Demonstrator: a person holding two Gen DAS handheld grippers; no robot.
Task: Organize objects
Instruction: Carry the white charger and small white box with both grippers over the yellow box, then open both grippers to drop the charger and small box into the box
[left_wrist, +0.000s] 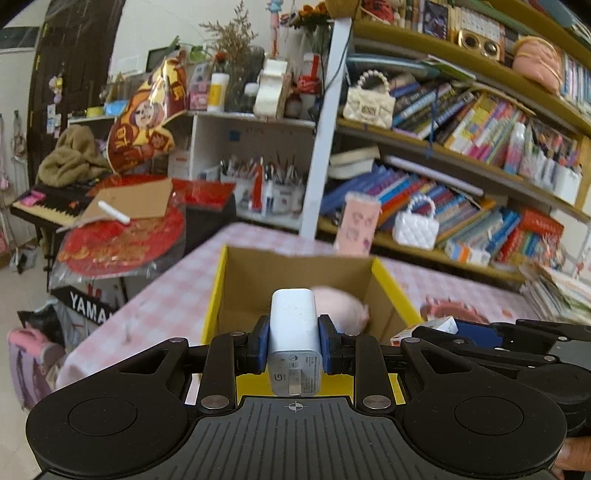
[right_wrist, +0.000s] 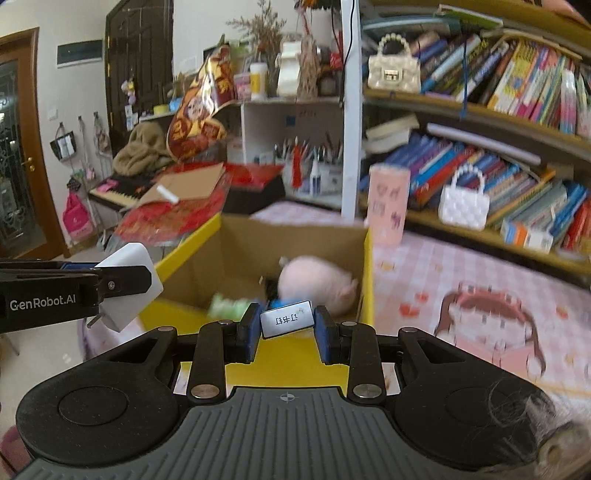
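Observation:
My left gripper (left_wrist: 293, 332) is shut on a white charger plug (left_wrist: 294, 339), prongs toward the camera, held over the near edge of a yellow cardboard box (left_wrist: 391, 284). The same charger (right_wrist: 129, 284) shows at the left of the right wrist view. My right gripper (right_wrist: 286, 325) is shut on a small box of staples (right_wrist: 287, 318) above the near wall of the yellow box (right_wrist: 367, 273). Inside the box lie a pink plush pig (right_wrist: 317, 282) and a green packet (right_wrist: 227, 306). The pig (left_wrist: 341, 306) also shows in the left wrist view.
The box stands on a pink checked tablecloth (right_wrist: 461, 280). A pink carton (right_wrist: 388, 201) stands behind the box. Bookshelves (right_wrist: 498, 122) with books and small handbags line the back right. A keyboard piano (left_wrist: 48, 206) piled with cardboard and red items is at left.

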